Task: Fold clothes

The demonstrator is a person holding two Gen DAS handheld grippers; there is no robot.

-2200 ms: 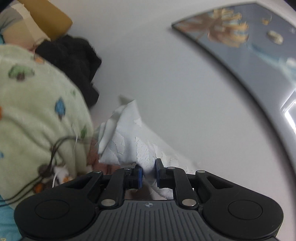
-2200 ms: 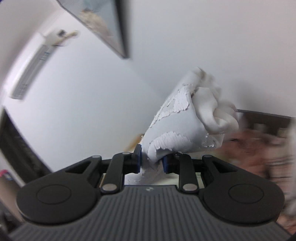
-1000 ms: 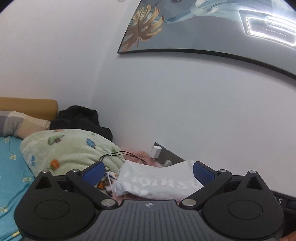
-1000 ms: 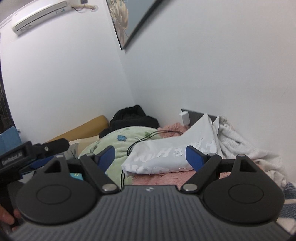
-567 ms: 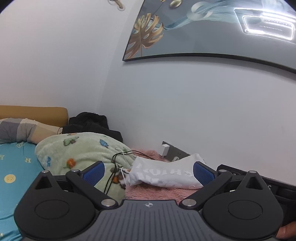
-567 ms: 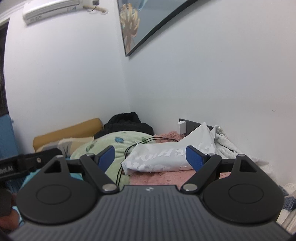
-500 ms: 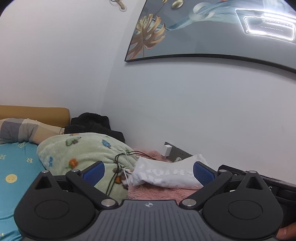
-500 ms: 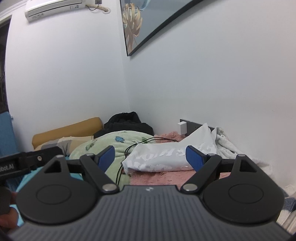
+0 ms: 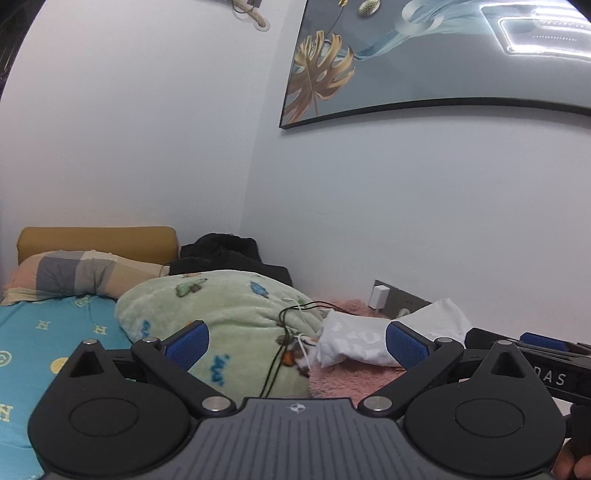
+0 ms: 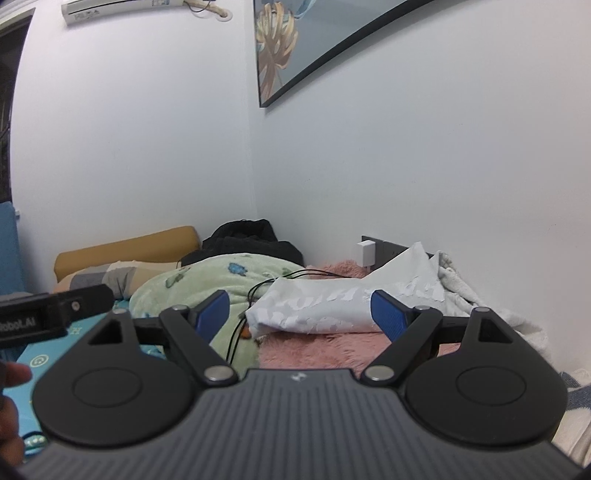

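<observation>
Against the wall, white shirt point(image 10: 332, 302) rests folded on pink blanket point(image 10: 332, 343); I hold left claw point(image 9: 295, 341) and right claw point(image 10: 301, 310) spread apart, clear of it

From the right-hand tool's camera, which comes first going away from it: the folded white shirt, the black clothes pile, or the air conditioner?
1. Folded white shirt, just ahead of the right gripper, on the pink rug.
2. Black clothes pile, behind it in the corner.
3. Air conditioner, high on the far wall, left.

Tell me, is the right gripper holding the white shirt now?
No, the right gripper is open, and the white shirt lies beyond it on the pink blanket.
</observation>
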